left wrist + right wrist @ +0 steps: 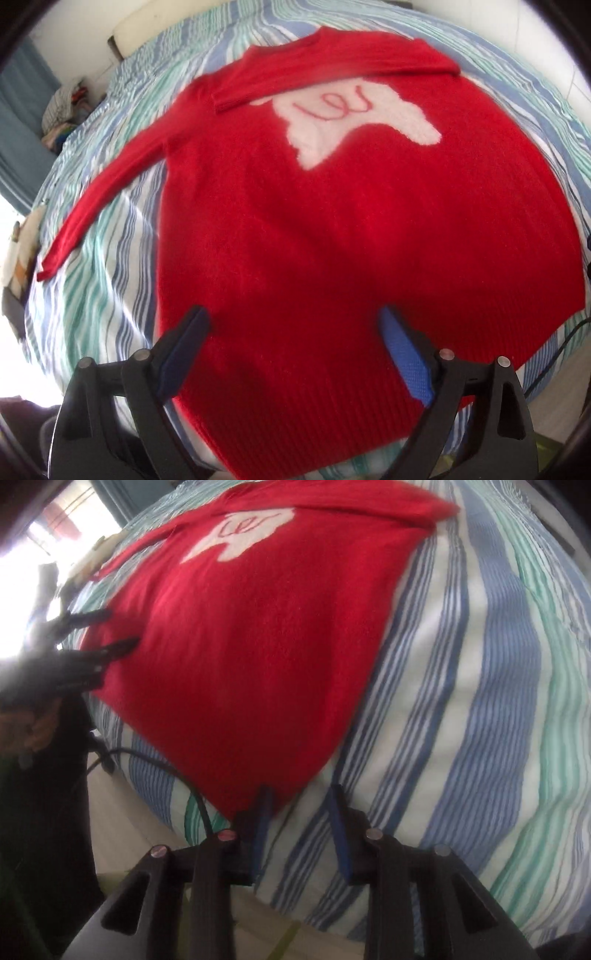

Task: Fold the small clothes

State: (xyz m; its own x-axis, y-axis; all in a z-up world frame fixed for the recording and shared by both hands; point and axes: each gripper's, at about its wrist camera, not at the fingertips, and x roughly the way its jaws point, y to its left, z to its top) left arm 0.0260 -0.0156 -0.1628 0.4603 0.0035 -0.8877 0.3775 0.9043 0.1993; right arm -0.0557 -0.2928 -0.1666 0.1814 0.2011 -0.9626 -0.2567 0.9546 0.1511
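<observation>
A red sweater (332, 229) with a white patch (354, 122) lies flat on a striped bed (103, 295). One sleeve is folded across the chest; the other sleeve (107, 199) stretches out to the left. My left gripper (291, 317) is open above the sweater's hem, jaws wide apart and empty. In the right wrist view the sweater (251, 638) fills the upper left. My right gripper (301, 794) is open at the sweater's lower corner, its left finger (264, 812) touching the red edge. The left gripper (107, 631) shows at the left.
The striped sheet (480, 701) extends to the right of the sweater. A pile of clothes (62, 114) sits at the far left of the bed. A black cable (177, 775) hangs over the bed's front edge. A bright window (55, 528) is behind.
</observation>
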